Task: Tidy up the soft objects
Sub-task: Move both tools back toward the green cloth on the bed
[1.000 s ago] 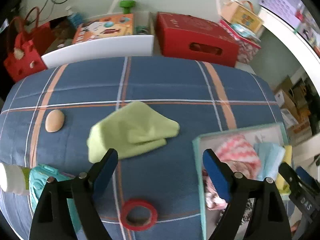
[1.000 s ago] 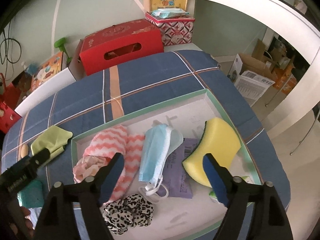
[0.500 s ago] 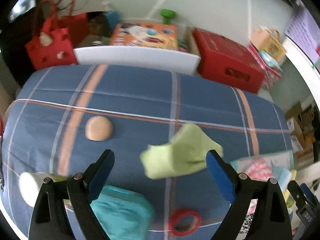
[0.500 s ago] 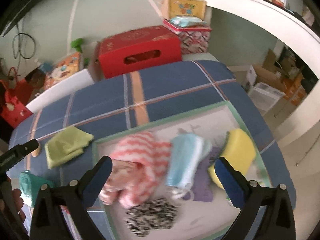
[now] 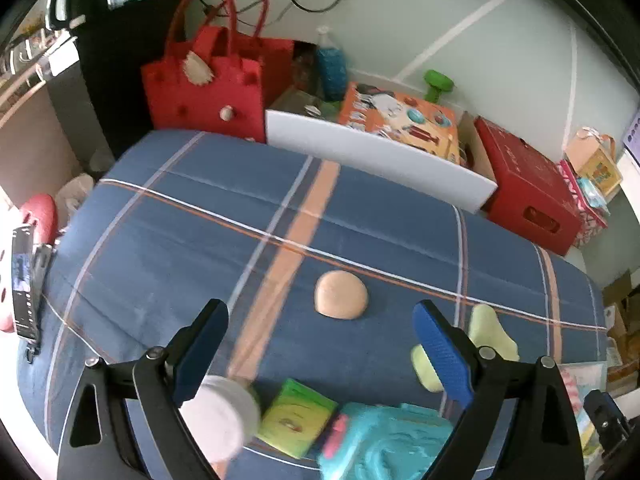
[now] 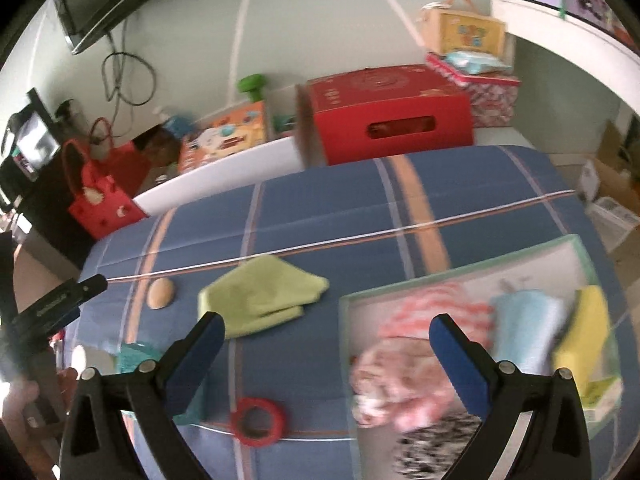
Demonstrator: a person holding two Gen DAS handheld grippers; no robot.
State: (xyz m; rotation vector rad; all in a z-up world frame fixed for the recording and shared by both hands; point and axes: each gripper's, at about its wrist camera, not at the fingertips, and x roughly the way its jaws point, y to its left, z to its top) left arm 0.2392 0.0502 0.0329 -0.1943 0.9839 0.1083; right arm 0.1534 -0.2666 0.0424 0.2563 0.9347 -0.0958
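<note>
A light green cloth lies crumpled on the blue plaid tablecloth, just beyond my right gripper, which is open and holds nothing. Right of it stands a teal-rimmed tray holding a pink striped cloth, a blue face mask, a yellow sponge and a leopard scrunchie. My left gripper is open and empty too, with a tan round pad just ahead between its fingers. The green cloth shows partly behind its right finger.
A red tape ring lies near the front edge. A teal object, a green box and a white-capped bottle sit below the left gripper. A red bag, white board and red box line the back.
Both views have swung left. In the left view the green cloth slid from centre to the right edge and the tan pad came between the fingers. The right view left the tray for the cloth; its jaws widened.
</note>
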